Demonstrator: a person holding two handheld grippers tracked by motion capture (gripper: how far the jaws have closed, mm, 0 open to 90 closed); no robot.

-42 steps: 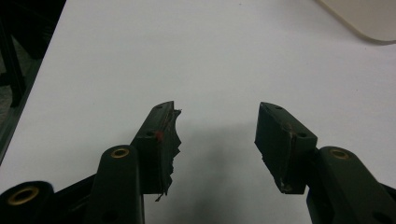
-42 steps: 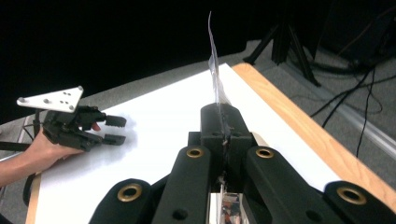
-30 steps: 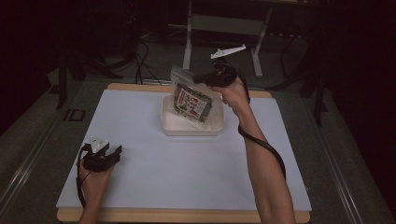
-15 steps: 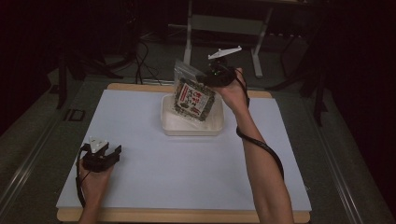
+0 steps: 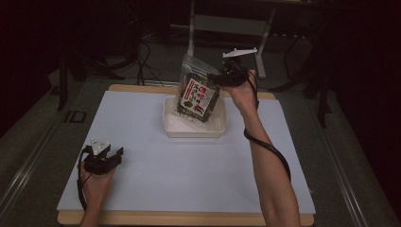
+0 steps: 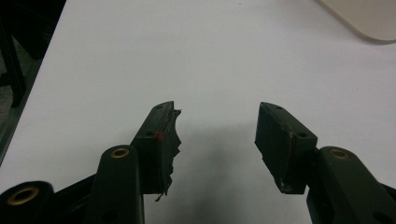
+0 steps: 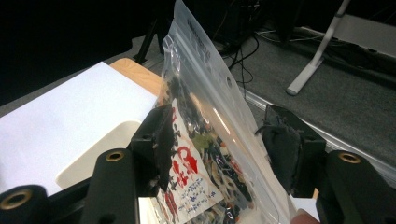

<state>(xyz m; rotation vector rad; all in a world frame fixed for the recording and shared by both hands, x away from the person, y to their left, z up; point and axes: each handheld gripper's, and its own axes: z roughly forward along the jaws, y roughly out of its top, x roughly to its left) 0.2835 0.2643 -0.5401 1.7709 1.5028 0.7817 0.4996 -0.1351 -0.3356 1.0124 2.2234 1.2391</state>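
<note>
A clear zip bag of dark snacks with a red and white label [image 5: 197, 97] stands tilted with its lower end in a shallow white tray [image 5: 189, 128]. My right gripper [image 5: 218, 78] is at the bag's upper right corner. In the right gripper view the bag [image 7: 205, 140] passes between the jaws of my right gripper [image 7: 219, 119], which have just been opening. The left pad is at the bag and the right pad stands apart from it. My left gripper [image 5: 111, 151] rests open at the near left of the table, with nothing between its fingers [image 6: 217, 109].
A white mat [image 5: 189, 175] covers the wooden table. The tray's corner [image 6: 369, 18] shows at the far right of the left gripper view. Behind the table are cables and a metal stand leg [image 5: 191, 28] on a dark floor.
The right gripper's jaws have parted around the top of the bag, and the bag now stands steeper in the tray. The left hand has not moved.
</note>
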